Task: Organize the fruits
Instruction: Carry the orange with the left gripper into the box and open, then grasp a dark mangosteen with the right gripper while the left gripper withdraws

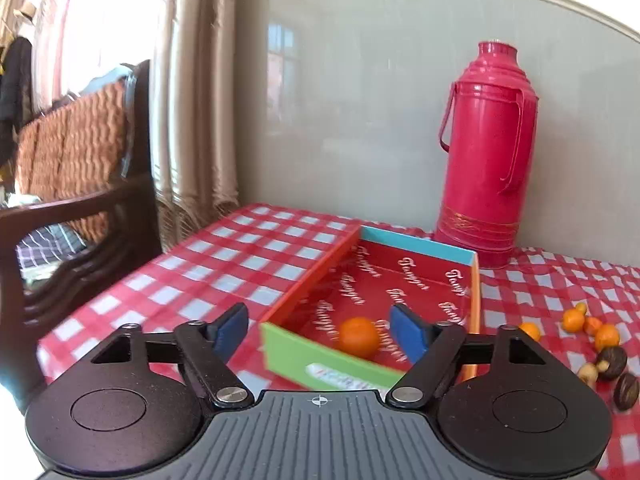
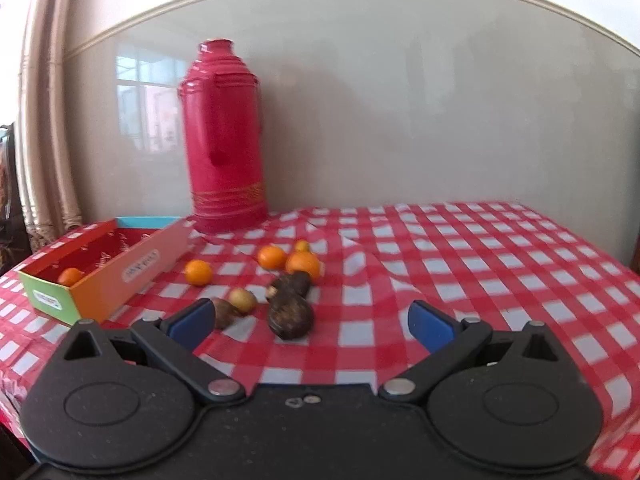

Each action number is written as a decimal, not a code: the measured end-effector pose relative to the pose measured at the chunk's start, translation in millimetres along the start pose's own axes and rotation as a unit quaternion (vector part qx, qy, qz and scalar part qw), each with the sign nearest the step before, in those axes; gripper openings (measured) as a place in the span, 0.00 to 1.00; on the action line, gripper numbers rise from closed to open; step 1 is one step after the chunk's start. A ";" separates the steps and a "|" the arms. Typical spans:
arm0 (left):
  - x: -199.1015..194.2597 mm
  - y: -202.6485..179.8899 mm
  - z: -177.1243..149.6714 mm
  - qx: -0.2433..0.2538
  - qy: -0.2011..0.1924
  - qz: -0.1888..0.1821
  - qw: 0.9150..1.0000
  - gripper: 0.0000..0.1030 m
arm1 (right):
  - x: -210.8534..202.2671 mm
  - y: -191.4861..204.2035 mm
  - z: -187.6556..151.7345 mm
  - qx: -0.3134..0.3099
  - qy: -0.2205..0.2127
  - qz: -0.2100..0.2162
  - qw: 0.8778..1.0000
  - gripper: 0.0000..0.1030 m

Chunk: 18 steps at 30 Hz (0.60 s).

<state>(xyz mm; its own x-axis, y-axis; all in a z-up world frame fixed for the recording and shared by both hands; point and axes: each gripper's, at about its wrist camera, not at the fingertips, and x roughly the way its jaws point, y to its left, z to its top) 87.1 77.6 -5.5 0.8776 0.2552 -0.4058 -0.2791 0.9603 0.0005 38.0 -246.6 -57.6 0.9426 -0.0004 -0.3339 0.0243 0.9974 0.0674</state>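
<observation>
A shallow red cardboard box (image 1: 474, 276) (image 2: 120, 276) lies on the checked tablecloth, with one orange (image 1: 359, 337) (image 2: 71, 276) inside near its green end. My left gripper (image 1: 320, 326) is open and empty, hovering just before the box's near end. Loose fruits lie to the right of the box: several small oranges (image 2: 272, 257) (image 1: 573, 320) and brown fruits (image 2: 290, 316) (image 1: 611, 362). My right gripper (image 2: 310, 324) is open and empty, just in front of the brown fruits.
A tall red thermos (image 1: 484, 156) (image 2: 224, 136) stands against the wall behind the box. A dark wooden chair (image 1: 80, 216) with cushions stands off the table's left edge. The tablecloth (image 2: 480, 264) stretches to the right.
</observation>
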 end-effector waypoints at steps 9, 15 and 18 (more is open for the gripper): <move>-30.2 36.2 -34.0 -0.003 -0.027 0.012 1.000 0.85 | 60.9 7.1 12.4 -0.013 0.073 0.019 0.997 0.89; -38.0 62.8 -50.3 -0.026 -0.033 0.019 0.999 0.88 | 98.2 4.3 10.9 0.001 0.112 0.014 0.994 0.60; -38.4 72.6 -53.5 -0.035 -0.036 0.030 0.998 0.91 | 108.3 1.5 5.2 0.016 0.127 0.014 0.992 0.52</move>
<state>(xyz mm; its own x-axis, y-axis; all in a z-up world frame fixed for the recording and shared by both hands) 12.3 131.5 -38.8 0.8836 0.3211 -0.3409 -0.3558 0.9336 -0.0428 141.9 -245.6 -88.8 0.8286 0.0502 -0.5576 0.0132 0.9939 0.1090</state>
